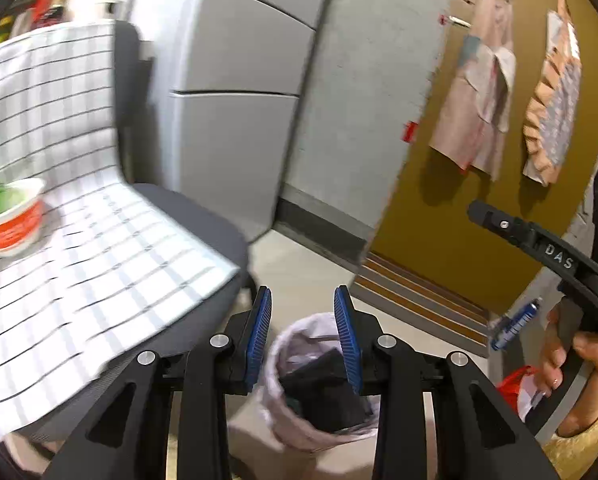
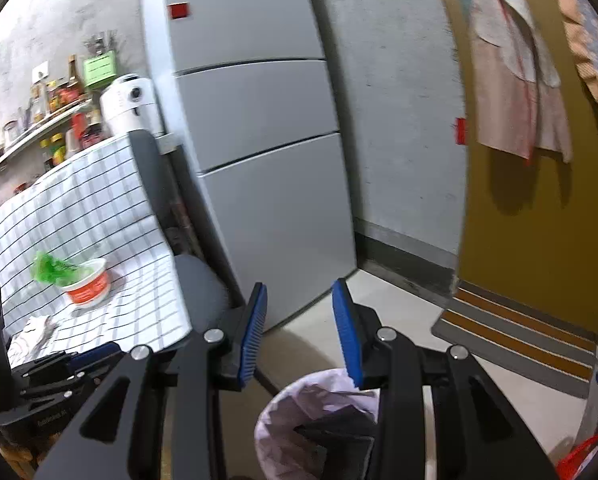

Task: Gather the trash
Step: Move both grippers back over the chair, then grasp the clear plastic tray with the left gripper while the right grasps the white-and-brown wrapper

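Next, with both the left gripper (image 1: 303,300) and right gripper (image 2: 299,296) spread and empty above the lined bin (image 1: 319,380), approach the orange cup (image 1: 13,220) squarely before gripping its rim.

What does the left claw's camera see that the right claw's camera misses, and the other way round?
Only the left camera shows a hand gripping the right claw's handle, with a blue battery beside it. Only the right camera shows the shelf of bottles and crumpled white paper on the chair. Both show the lined trash bin, the orange cup with green plastic, the checked cloth, the grey fridge and open, empty claws.
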A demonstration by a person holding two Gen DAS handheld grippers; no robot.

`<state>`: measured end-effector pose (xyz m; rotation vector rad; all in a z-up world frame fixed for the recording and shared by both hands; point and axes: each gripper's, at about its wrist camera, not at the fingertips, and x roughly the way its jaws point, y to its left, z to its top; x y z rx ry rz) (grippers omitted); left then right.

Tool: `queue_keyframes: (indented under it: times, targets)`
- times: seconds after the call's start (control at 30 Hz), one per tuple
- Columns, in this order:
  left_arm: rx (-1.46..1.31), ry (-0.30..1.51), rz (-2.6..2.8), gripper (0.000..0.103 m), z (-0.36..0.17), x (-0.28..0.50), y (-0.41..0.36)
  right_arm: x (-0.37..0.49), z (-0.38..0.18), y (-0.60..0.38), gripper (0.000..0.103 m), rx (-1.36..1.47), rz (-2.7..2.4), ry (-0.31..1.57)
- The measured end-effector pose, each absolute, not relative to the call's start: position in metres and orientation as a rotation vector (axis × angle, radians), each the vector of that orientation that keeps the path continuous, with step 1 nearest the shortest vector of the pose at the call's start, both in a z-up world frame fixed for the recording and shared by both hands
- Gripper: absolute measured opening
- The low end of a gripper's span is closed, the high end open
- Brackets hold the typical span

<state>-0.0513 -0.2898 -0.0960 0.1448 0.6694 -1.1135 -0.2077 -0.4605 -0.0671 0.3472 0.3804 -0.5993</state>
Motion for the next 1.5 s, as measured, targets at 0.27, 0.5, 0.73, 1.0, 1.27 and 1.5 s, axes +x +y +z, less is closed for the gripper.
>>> queue_keyframes:
  times: [0.27, 0.5, 0.73, 1.0, 1.27, 1.5]
  targets:
    - [0.114, 0.629, -0.923, 0.035, -0.087, -0.026, -0.205, -0.145, -0.061, -0.401, 0.040, 0.286, -0.400, 0.429]
    - [0.062, 0.597, -0.676, 0.040, -0.086, 0.006, -0.114, -0.069, -0.062, -0.329, 0.040, 0.215, -0.175, 0.489]
    - [-0.031, 0.587, -0.424, 0.040, -0.088, 0.045, -0.014, -0.002, -0.067, -0.255, 0.040, 0.142, 0.008, 0.549]
    - [-0.105, 0.642, -0.217, 0.040, -0.112, 0.093, 0.078, 0.046, -0.075, -0.195, 0.040, 0.082, 0.126, 0.583]
    - [-0.168, 0.705, -0.261, 0.037, -0.130, 0.142, 0.099, 0.070, -0.083, -0.163, 0.040, 0.060, 0.164, 0.607]
    - [-0.145, 0.841, -0.315, 0.029, -0.167, 0.148, 0.085, 0.080, -0.087, -0.162, 0.040, 0.063, 0.149, 0.624]
